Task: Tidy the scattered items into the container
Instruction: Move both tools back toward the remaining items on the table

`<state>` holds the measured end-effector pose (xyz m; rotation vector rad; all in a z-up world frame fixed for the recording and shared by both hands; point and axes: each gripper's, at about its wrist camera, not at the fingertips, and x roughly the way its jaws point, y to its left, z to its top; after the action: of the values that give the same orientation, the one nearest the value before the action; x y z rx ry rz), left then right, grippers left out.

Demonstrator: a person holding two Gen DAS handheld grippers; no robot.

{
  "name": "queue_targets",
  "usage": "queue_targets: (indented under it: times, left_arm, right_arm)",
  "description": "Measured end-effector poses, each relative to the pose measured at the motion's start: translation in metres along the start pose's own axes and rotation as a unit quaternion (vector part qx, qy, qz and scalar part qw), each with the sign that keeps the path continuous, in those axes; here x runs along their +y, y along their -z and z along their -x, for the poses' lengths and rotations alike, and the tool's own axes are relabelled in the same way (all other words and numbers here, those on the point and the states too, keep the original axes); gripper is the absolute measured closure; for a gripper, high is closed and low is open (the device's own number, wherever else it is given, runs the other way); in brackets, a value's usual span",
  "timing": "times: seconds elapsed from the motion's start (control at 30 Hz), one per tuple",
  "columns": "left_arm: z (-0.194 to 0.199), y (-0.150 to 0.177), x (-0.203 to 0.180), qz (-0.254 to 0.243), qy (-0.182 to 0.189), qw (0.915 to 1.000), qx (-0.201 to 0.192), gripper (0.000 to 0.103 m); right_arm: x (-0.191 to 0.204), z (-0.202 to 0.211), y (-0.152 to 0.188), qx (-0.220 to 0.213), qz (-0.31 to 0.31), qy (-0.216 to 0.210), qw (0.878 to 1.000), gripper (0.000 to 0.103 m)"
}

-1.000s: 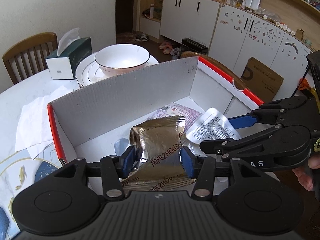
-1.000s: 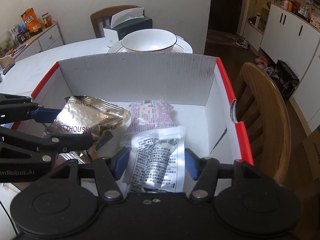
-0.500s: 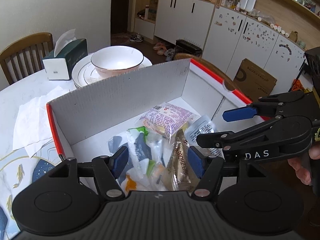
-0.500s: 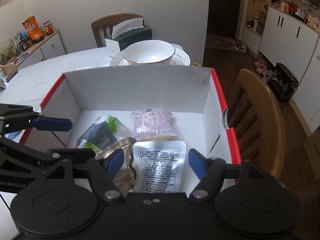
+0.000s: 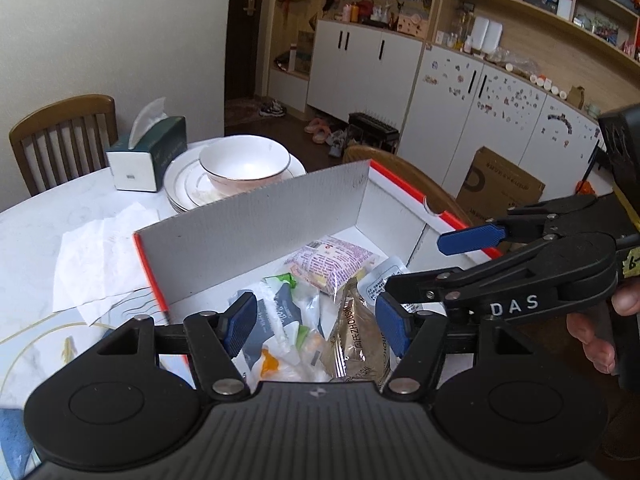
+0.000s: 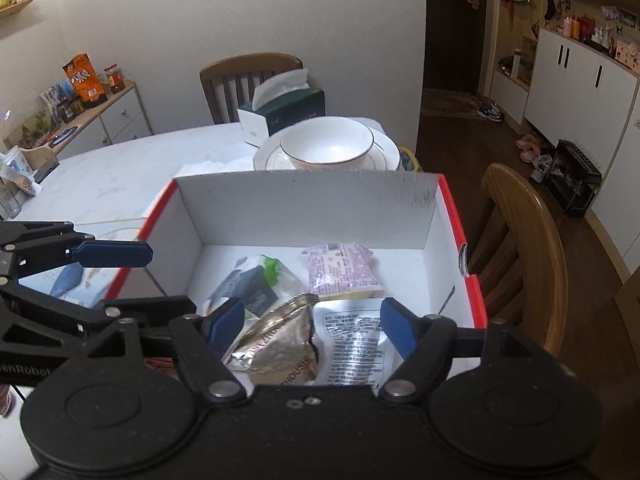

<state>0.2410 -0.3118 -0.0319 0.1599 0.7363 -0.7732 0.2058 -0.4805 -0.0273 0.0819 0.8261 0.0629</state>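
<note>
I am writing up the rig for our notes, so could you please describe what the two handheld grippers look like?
Both are matte black plastic. The left gripper has a ribbed body, two round discs, silver pivot screws and blue ribbed pads on its fingers. The right gripper is built the same; white letters "DAS" mark its side in the left wrist view. No sleeve is visible.

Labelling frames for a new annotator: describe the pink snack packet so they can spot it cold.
Start at the white cardboard box with red edges on the table. The pink snack packet lies flat on the box floor nearest the far wall, behind the gold foil pouch and the silver printed sachet. It is the only pink, purple-printed packet there.
</note>
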Motion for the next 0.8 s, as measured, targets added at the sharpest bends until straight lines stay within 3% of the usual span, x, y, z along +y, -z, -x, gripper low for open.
queue_targets:
  times: [0.33,0.8]
  left_arm:
    - [0.035,0.013,0.013,0.015,0.005,0.9997,-0.019,0.038]
    - [0.074,0.034,0.035,0.028,0.008,0.9987,-0.042,0.019]
  right_arm:
    - [0.024,0.023,0.005,-0.026,0.008,-0.001,1.0,0.019]
    - [0.063,0.04,0.016,-0.044,-0.003,0.008,0.999,0.011]
